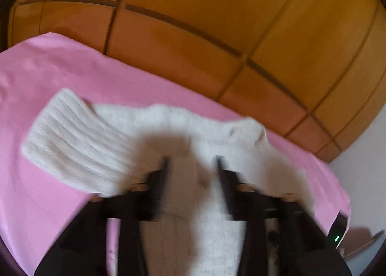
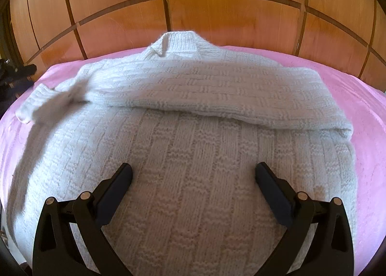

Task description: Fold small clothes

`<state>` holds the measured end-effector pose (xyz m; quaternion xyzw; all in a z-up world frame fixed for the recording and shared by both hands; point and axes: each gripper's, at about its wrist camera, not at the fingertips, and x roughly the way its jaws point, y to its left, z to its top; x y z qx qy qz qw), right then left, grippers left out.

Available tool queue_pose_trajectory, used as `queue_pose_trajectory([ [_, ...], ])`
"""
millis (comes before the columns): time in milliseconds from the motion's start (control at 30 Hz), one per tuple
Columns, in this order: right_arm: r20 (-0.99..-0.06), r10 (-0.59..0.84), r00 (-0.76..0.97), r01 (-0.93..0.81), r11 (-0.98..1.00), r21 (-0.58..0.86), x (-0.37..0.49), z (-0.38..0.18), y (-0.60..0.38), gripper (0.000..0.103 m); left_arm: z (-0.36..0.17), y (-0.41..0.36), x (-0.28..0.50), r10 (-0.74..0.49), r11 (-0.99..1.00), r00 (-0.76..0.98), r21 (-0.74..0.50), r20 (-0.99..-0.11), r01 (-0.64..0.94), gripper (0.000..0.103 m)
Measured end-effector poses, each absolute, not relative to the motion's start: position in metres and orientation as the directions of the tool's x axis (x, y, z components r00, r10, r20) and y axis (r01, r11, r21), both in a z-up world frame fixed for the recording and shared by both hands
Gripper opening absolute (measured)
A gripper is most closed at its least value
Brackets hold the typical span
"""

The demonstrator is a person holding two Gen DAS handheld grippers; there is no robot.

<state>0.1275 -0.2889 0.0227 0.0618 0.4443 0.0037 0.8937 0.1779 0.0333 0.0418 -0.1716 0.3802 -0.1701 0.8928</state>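
A white knit sweater (image 2: 193,150) lies flat on a pink sheet (image 2: 376,131), collar (image 2: 179,43) at the far end. One sleeve (image 2: 217,92) is folded across its chest; its cuff (image 2: 31,104) reaches the left side. My right gripper (image 2: 193,174) is open and empty just above the sweater's lower body. In the blurred left wrist view my left gripper (image 1: 191,162) has its fingers apart over the sweater (image 1: 193,215), with knit between them. The ribbed cuff (image 1: 67,138) lies to its left.
A wooden panelled wall (image 2: 217,15) rises behind the bed. The pink sheet (image 1: 48,70) ends at the wall (image 1: 241,22) in the left wrist view. A dark object (image 2: 14,78) sits at the far left edge.
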Motion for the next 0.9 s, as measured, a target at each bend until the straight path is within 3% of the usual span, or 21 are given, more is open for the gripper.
queue_pose_trajectory([
  [33,-0.793,0.064,0.605,0.048,0.992,0.116,0.128,0.023,-0.289,0.101,0.038,0.034,0.171,-0.431,0.885,0.659,-0.433,-0.616,0.173,0.058],
  [167,-0.807,0.054,0.588,0.051,0.993,0.103,0.131,0.027,-0.286,0.101,0.024,0.046,0.143,-0.426,0.884,0.646,-0.444,-0.633,0.148,0.058],
  [233,-0.796,0.106,0.596,0.055,0.984,0.172,0.135,0.038,-0.286,0.098,0.014,0.054,0.124,-0.423,0.885,0.642,-0.443,-0.639,0.143,0.058],
  [300,-0.764,0.265,0.589,0.011,0.942,0.335,0.146,0.05,-0.281,0.087,0.005,0.06,0.107,-0.412,0.891,0.636,-0.436,-0.652,0.129,0.058],
  [367,-0.735,0.407,0.543,-0.039,0.886,0.462,0.162,0.053,-0.267,0.06,-0.001,0.062,0.096,-0.413,0.892,0.624,-0.434,-0.663,0.128,0.058],
  [467,-0.705,0.551,0.448,-0.127,0.819,0.559,0.191,0.049,-0.226,0.046,-0.015,0.064,0.088,-0.417,0.89,0.608,-0.44,-0.676,0.121,0.058],
  [533,-0.689,0.612,0.388,-0.156,0.78,0.606,0.211,0.043,-0.195,0.046,-0.017,0.063,0.082,-0.407,0.896,0.617,-0.425,-0.674,0.128,0.058],
  [700,-0.742,0.579,0.338,-0.152,0.812,0.564,0.254,0.024,-0.137,0.044,-0.02,0.058,0.076,-0.382,0.917,0.625,-0.366,-0.681,0.162,0.058],
  [733,-0.753,0.558,0.348,-0.161,0.827,0.539,0.259,0.024,-0.131,0.034,-0.02,0.057,0.075,-0.377,0.92,0.628,-0.355,-0.681,0.168,0.058],
  [767,-0.761,0.547,0.349,-0.167,0.836,0.523,0.262,0.024,-0.126,0.013,-0.02,0.057,0.074,-0.374,0.922,0.63,-0.346,-0.68,0.174,0.058],
  [800,-0.767,0.539,0.348,-0.175,0.841,0.512,0.265,0.028,-0.122,0.005,-0.02,0.055,0.074,-0.372,0.923,0.631,-0.341,-0.681,0.176,0.058],
  [900,-0.728,0.534,0.43,-0.219,0.844,0.489,0.26,0.06,-0.126,0.005,-0.019,0.052,0.074,-0.363,0.928,0.635,-0.324,-0.682,0.183,0.059],
])
